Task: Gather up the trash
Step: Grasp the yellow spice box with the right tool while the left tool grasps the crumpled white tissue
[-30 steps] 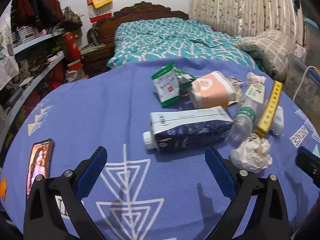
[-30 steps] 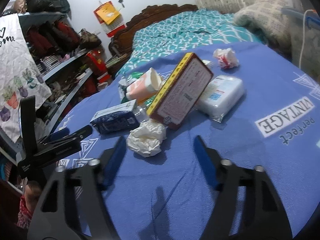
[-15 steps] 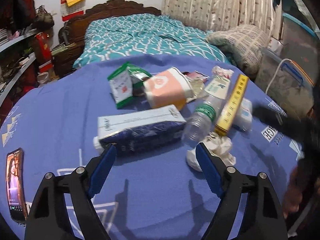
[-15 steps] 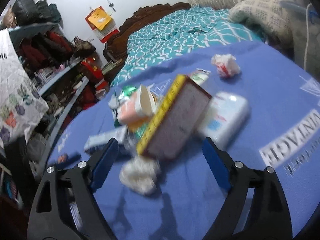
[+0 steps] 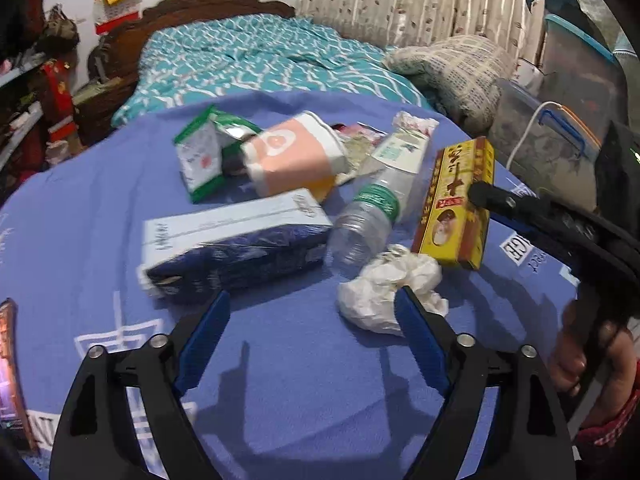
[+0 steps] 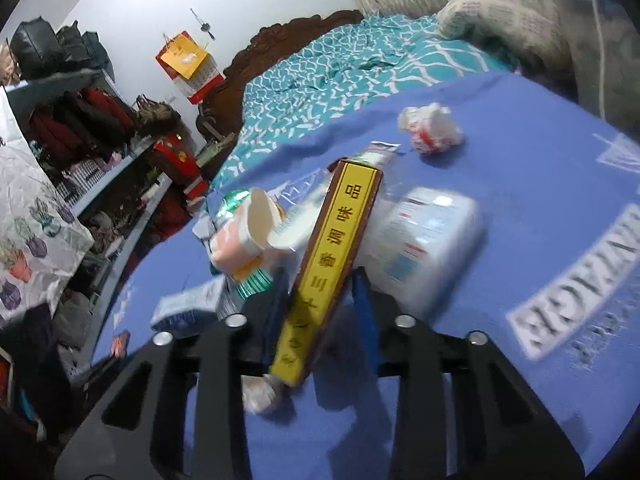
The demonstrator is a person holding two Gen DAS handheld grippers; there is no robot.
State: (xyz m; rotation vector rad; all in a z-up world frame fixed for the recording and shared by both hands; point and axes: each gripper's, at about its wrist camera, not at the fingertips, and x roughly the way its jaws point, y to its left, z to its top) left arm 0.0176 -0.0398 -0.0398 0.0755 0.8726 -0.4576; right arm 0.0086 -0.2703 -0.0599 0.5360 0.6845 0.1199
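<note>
Trash lies in a heap on the blue cloth point(image 5: 304, 384). A crumpled white tissue point(image 5: 384, 292) sits just beyond my left gripper point(image 5: 312, 320), partly behind its right finger. The jaws of that gripper are opening wide and nothing is between them. Past it lie a dark blue carton point(image 5: 236, 244), a clear bottle point(image 5: 372, 208), a pink-white pack point(image 5: 296, 160) and a green-white packet point(image 5: 200, 160). My right gripper point(image 6: 320, 308) is closing on a yellow box point(image 6: 336, 264), which stands on edge between the pads. In the left wrist view the yellow box point(image 5: 456, 204) is tilted up.
A white wipes pack point(image 6: 428, 236) lies right of the box, and a red-white paper ball point(image 6: 430, 128) farther back. A phone point(image 5: 8, 360) lies at the cloth's left edge. Behind are a teal bed point(image 5: 260, 60) and shelves point(image 6: 100, 168). A person's hand point(image 5: 580, 352) is at the right.
My right gripper opened wide, came forward and closed around the yellow box, which now stands on edge. My left gripper moved in and tilted down toward the white tissue.
</note>
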